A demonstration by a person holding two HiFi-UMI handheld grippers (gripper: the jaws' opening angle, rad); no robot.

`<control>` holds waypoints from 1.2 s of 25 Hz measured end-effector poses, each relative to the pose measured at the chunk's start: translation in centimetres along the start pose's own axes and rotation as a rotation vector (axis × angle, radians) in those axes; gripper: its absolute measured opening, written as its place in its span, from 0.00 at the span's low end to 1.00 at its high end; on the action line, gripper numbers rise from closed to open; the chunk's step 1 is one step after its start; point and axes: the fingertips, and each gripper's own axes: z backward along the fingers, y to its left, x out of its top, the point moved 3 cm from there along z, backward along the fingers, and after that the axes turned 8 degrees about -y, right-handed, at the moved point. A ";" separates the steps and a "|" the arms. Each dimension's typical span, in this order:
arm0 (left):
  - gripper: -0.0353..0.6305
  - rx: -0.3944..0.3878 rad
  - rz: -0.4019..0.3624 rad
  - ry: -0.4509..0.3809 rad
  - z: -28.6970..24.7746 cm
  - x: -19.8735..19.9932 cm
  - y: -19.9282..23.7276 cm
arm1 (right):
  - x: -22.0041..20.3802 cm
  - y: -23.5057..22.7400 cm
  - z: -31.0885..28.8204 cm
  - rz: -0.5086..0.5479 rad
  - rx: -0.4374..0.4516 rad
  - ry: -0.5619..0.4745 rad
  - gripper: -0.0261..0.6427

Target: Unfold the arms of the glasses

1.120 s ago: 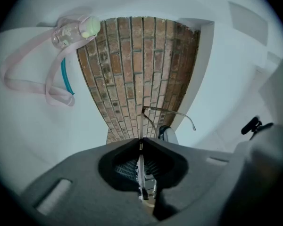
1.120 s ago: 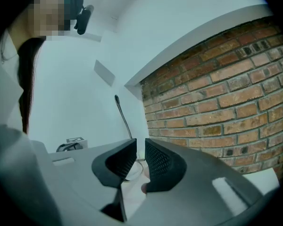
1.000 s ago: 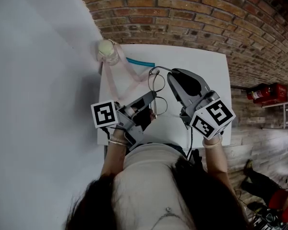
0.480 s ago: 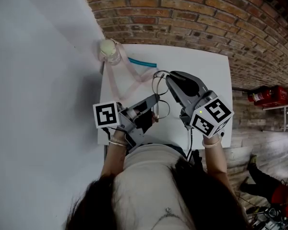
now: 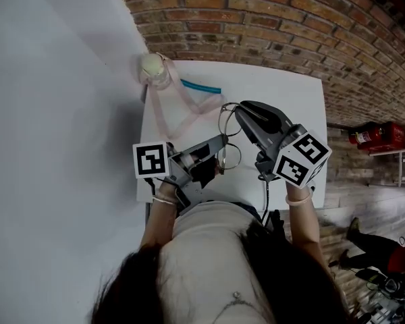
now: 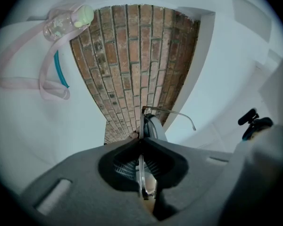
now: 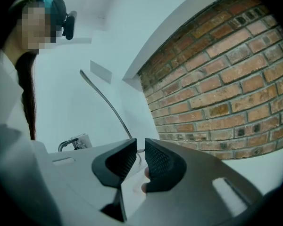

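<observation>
Compared with a second ago, the left hand-held gripper [image 5: 221, 147] and the right hand-held gripper [image 5: 239, 111] have both moved a little to the right over the counter [image 5: 283, 93], and the glasses [image 5: 230, 155] have moved with them. The marker cube of the right one is now turned more. The left hand-held gripper is clenched on the glasses: in the left gripper view its jaws [image 6: 142, 139] press together on the front of the frame, which is seen from its edge, and one thin arm [image 6: 172, 112] stands out to the right. The right hand-held gripper [image 7: 140, 149] is clenched on the other arm [image 7: 106, 102], a thin wire that passes between the almost closed jaws and goes up and to the left. Both are held above the counter, near its front edge, just in front of the person's chest, with the jaws pointing toward each other. Farther back, at the left corner of the counter, lies a clear bottle [image 5: 150, 69] with a pale cap, and its pink strap [image 5: 179, 106] reaches toward the glasses. A teal stick [image 5: 201, 86] lies beside the strap. Around the counter there is brick.
</observation>
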 end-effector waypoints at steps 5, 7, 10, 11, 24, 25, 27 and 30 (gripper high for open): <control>0.09 -0.003 -0.002 0.017 0.0 -0.2 0.0 | -0.3 -0.1 0.2 -0.030 0.028 0.009 0.11; 0.09 -0.005 -0.004 0.025 -0.1 -0.4 -0.1 | -0.3 -0.1 0.3 -0.044 0.040 0.016 0.11; 0.09 -0.004 -0.009 0.036 -0.2 -0.5 -0.2 | -0.4 -0.4 0.5 -0.071 0.050 0.023 0.12; 0.09 -0.003 -0.008 0.038 -0.2 -0.6 -0.2 | -0.4 -0.4 0.6 -0.081 0.053 0.025 0.12; 0.09 -0.017 -0.001 0.091 -0.3 -1.4 -0.2 | -0.7 -0.5 1.5 -0.247 0.179 0.036 0.14; 0.09 -0.017 0.001 0.094 -0.3 -1.5 -0.2 | -0.7 -0.5 1.5 -0.256 0.188 0.034 0.14; 0.09 -0.021 -0.011 0.098 -0.3 -1.5 -0.2 | -0.7 -0.4 1.6 -0.263 0.195 0.030 0.14; 0.09 -0.021 -0.020 0.103 -0.3 -1.5 -0.1 | -0.6 -0.4 1.7 -0.259 0.198 0.024 0.14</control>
